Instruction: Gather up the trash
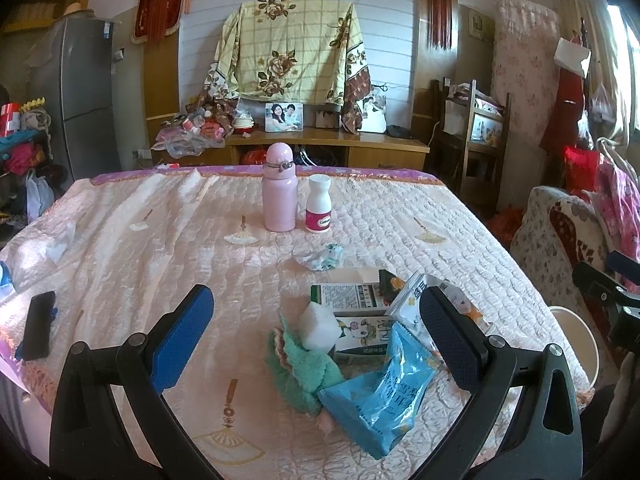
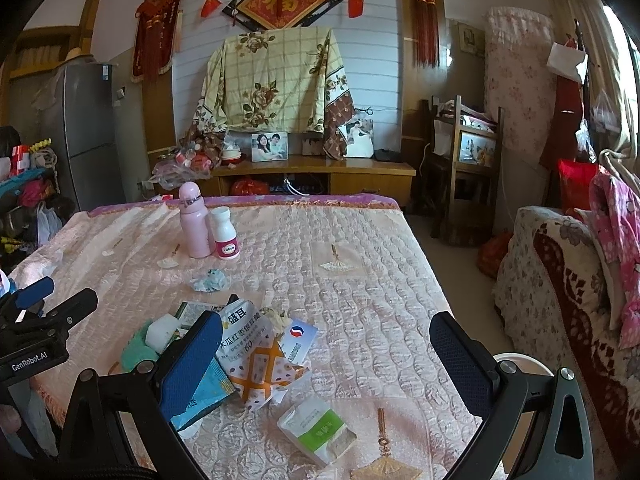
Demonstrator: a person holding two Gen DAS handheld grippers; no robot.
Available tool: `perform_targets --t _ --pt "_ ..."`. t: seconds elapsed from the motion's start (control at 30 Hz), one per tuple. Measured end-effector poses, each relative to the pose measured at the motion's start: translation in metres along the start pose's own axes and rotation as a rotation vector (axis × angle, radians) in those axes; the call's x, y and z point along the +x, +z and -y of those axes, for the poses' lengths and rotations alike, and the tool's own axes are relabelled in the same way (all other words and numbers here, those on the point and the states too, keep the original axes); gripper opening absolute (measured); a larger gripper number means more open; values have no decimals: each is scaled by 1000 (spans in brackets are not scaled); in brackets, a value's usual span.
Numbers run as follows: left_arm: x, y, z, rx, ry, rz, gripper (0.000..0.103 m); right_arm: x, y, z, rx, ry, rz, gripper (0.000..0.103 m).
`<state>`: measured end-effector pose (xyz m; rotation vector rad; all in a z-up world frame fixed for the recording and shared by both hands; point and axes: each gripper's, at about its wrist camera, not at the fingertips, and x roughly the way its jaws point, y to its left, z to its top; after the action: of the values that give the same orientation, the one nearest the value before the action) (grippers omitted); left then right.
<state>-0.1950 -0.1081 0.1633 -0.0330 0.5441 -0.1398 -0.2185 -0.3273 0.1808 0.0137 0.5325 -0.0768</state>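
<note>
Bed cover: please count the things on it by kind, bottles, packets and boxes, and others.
Bottles: 2, pink bottle, white bottle
Packets and boxes: 5, including blue packet, green box
Others: 4, sponge, green cloth, crumpled paper, black phone
Total: 11

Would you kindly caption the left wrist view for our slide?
Open left gripper hovers over wrappers, blue packet and sponge on the bed.

The left gripper's [image 2: 38, 308] black housing reads "GenRobot.AI" in white. On the wall, the diamond plaque [image 2: 283, 2] shows a gold "福". The white snack pouch [image 2: 244, 334] on the bed carries "盛耳" and a large "60". The white bottle's [image 2: 225, 232] pink label has a short brand word, too small to make out.
</note>
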Motion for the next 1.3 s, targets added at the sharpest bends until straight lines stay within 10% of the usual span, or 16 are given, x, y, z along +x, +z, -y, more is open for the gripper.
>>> perform_targets --t 0.67,1.3 --pt "13 -3 -17 -11 -4 -66 102 11 -6 0 -14 -2 -42 103" --pt "57 -33 -48 -12 -185 -352 102 65 -77 21 -102 184 -342 94"
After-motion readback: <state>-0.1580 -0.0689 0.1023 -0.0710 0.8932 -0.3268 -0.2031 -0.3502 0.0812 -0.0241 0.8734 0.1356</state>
